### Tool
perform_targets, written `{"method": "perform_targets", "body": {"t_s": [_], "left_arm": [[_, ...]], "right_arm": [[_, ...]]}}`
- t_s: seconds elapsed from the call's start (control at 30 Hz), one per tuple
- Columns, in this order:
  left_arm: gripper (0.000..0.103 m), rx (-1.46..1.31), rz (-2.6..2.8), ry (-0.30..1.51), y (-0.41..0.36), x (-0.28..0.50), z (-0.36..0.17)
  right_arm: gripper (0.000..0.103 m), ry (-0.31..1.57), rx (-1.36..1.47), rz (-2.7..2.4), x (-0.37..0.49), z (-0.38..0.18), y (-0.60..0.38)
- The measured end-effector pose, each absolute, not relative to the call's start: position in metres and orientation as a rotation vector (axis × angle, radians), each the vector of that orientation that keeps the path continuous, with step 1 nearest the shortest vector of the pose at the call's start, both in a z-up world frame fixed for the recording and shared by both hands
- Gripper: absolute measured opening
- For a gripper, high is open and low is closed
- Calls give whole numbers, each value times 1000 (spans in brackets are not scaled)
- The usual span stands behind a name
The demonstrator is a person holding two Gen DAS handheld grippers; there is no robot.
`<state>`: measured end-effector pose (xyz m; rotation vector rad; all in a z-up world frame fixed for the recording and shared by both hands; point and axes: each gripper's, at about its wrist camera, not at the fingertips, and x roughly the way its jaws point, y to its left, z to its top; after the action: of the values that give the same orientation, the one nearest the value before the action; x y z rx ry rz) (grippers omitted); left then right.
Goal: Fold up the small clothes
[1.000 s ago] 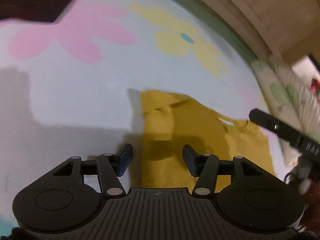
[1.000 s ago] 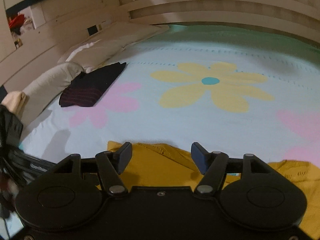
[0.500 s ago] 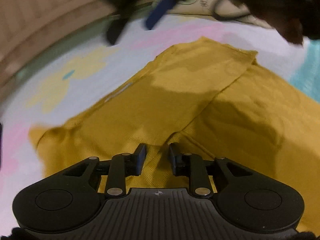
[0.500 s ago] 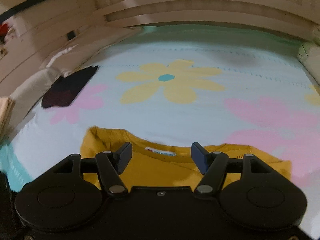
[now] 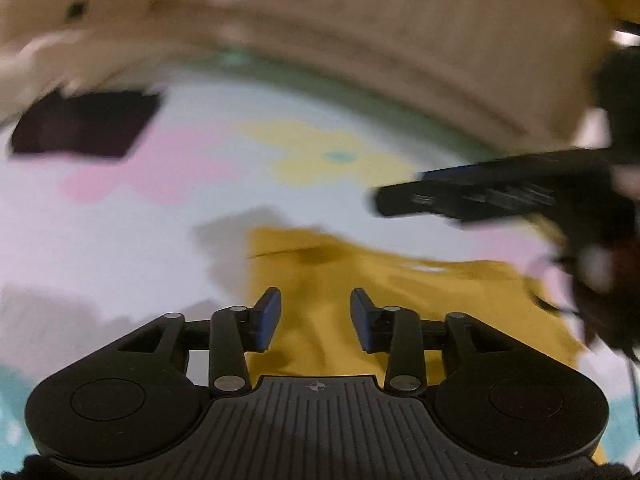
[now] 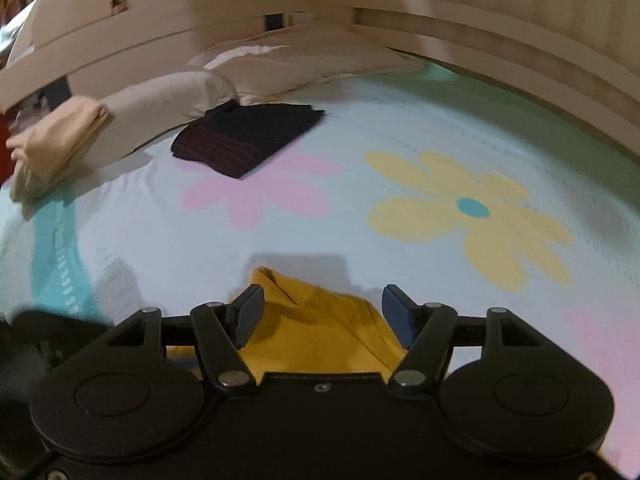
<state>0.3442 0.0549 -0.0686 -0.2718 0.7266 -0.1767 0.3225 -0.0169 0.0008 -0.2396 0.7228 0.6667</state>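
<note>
The left tool (image 5: 315, 312) is open, its fingers apart above the mustard garment (image 5: 400, 300) and gripping nothing. The right tool (image 6: 323, 312) is also open over the same garment (image 6: 320, 332). The garment lies on the floral bed sheet (image 6: 400, 128), well apart from a folded dark garment (image 6: 248, 140).

A bed (image 6: 168, 240) is lying under a pale sheet printed with pink and yellow flowers, pillows (image 6: 168, 100) are resting at its head, and cream panelled walls (image 6: 500, 12) are enclosing it.
</note>
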Motion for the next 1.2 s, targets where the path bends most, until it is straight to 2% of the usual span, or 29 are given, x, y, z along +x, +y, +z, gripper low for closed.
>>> {"method": "perform_targets", "body": {"t_s": [0.07, 0.1, 0.17, 0.47, 0.6, 0.7, 0.8, 1.0, 1.1, 1.2], "left_arm": [[37, -363, -116, 810, 71, 358, -85], [34, -413, -97, 862, 77, 363, -96], [34, -470, -112, 815, 86, 358, -103], [33, -363, -103, 749, 65, 348, -107], [33, -311, -96, 712, 68, 331, -107], [33, -327, -94, 712, 70, 332, -107], [33, -322, -91, 706, 68, 333, -108], [33, -320, -87, 698, 67, 327, -109], [33, -317, -89, 694, 67, 326, -110], [33, -318, -93, 691, 68, 324, -110]], "right_arm": [[69, 719, -257, 675, 322, -6, -2], [69, 714, -272, 678, 321, -10, 6], [69, 709, -303, 688, 320, -17, 23], [69, 735, -512, 707, 329, -59, 72], [69, 720, -637, 572, 360, -80, 76], [74, 760, -501, 448, 398, -76, 57], [69, 767, -409, 297, 416, -70, 34], [69, 723, -204, 450, 399, -44, 3], [68, 666, -274, 589, 382, -35, 19], [68, 607, -507, 705, 361, -40, 58]]}}
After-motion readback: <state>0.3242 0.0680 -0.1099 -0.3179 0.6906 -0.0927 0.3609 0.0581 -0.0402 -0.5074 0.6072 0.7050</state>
